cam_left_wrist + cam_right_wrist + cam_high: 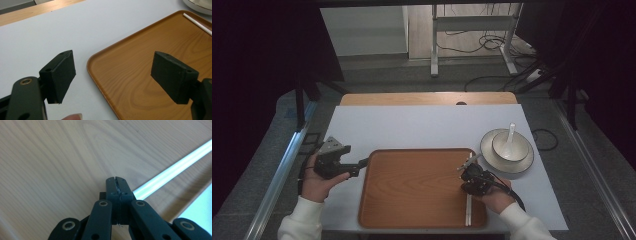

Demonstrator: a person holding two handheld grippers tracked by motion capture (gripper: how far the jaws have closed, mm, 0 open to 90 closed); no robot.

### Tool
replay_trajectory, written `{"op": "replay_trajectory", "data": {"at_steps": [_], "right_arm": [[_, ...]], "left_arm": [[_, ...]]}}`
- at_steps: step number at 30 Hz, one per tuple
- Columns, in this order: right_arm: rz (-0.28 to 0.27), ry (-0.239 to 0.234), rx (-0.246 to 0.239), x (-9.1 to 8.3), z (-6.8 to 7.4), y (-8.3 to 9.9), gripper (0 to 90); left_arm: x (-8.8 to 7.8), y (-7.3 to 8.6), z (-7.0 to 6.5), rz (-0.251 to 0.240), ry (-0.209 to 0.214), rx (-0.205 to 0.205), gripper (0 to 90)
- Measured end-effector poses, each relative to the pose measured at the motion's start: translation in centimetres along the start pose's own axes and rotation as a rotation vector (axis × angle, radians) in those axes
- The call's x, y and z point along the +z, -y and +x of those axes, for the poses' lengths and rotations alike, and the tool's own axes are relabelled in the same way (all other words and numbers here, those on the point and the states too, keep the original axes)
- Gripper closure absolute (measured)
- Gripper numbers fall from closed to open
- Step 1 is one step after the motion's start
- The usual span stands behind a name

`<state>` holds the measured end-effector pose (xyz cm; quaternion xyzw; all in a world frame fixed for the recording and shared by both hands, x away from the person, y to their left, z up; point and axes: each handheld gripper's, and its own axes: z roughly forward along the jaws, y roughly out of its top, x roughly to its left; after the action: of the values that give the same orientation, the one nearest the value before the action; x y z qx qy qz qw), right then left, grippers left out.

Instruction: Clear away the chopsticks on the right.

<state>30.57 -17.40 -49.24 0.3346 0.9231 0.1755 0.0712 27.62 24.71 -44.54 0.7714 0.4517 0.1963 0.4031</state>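
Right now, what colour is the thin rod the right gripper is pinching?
White; the rod shows best in the right gripper view, lying on the wood-grain tray.

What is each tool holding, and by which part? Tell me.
The right tool is shut on the white chopsticks, near one end, over the wooden tray. The left tool is open and holds nothing.

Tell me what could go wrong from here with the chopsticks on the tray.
1. The right gripper pinches the thin white chopsticks near one end; the long free length could swing or slip out.
2. The chopsticks' far end lies close to the plate holding the bowl and spoon; a sweep could knock them.
3. The left gripper hangs open over the tray's corner, not holding it, so the tray may slide.
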Motion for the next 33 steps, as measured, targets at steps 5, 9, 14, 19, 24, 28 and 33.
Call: {"op": "replay_trajectory", "data": {"at_steps": [5,9,14,19,24,28,33], "right_arm": [[0.002,0.000,0.005,-0.1,-0.2,0.2,90.0],[0.005,0.001,0.008,-0.2,-0.3,0.4,90.0],[0.008,0.005,0.004,-0.3,-0.3,0.4,90.0],[0.006,0.004,0.001,-0.2,-0.3,0.3,90.0],[-0.030,-0.004,-0.011,-0.9,-0.1,0.1,90.0],[-0.072,-0.013,-0.024,-1.6,-0.2,0.0,90.0],[-0.124,-0.026,-0.015,-2.4,-1.1,0.2,90.0]], "left_arm": [[0.0,0.0,0.0,0.002,0.000,0.001,19.6],[0.0,0.0,0.1,0.001,0.000,0.000,19.6],[0.0,0.0,0.0,0.002,0.001,0.000,19.6],[0.1,0.0,0.0,0.002,0.001,-0.002,19.6],[0.2,0.0,-0.1,0.005,0.003,0.001,19.6],[0.3,0.0,-0.1,0.007,0.004,0.002,19.6],[0.5,0.0,-0.3,0.015,0.003,0.003,19.6]]}}
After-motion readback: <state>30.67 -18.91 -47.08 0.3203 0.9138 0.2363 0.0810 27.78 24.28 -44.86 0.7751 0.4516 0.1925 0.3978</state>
